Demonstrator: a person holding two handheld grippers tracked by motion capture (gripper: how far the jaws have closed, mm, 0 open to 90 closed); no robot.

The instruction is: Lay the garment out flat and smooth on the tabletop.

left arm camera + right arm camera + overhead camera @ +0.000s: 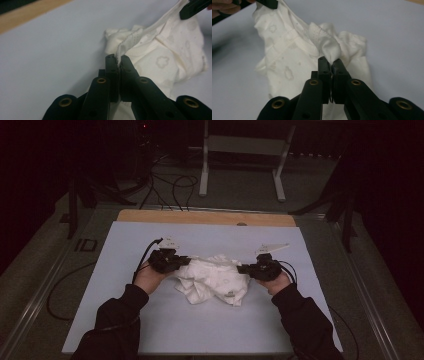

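At the bottom of the high view, two dark sleeves rise from the lower edge, each hand holding a gripper. The left gripper sits left of centre and the right gripper right of centre, both pointing inward toward each other.

Between them, at the middle of the frame, a crumpled white baby garment printed with faint cloud shapes lies on the pale blue mat, its upper edge stretched between the two grippers while the bulk sags onto the mat below.

In the left gripper view, the left gripper's jaws are clenched on a thin ribbed edge of the garment, which runs taut toward the upper right, where the tip of the other gripper pinches it. In the right gripper view, the right gripper's jaws are clamped on a bunched fold of the fabric at frame centre.

Farther off, a strip of bare wooden tabletop shows beyond the mat, then cables on the floor and a white metal stand at the top of the frame.
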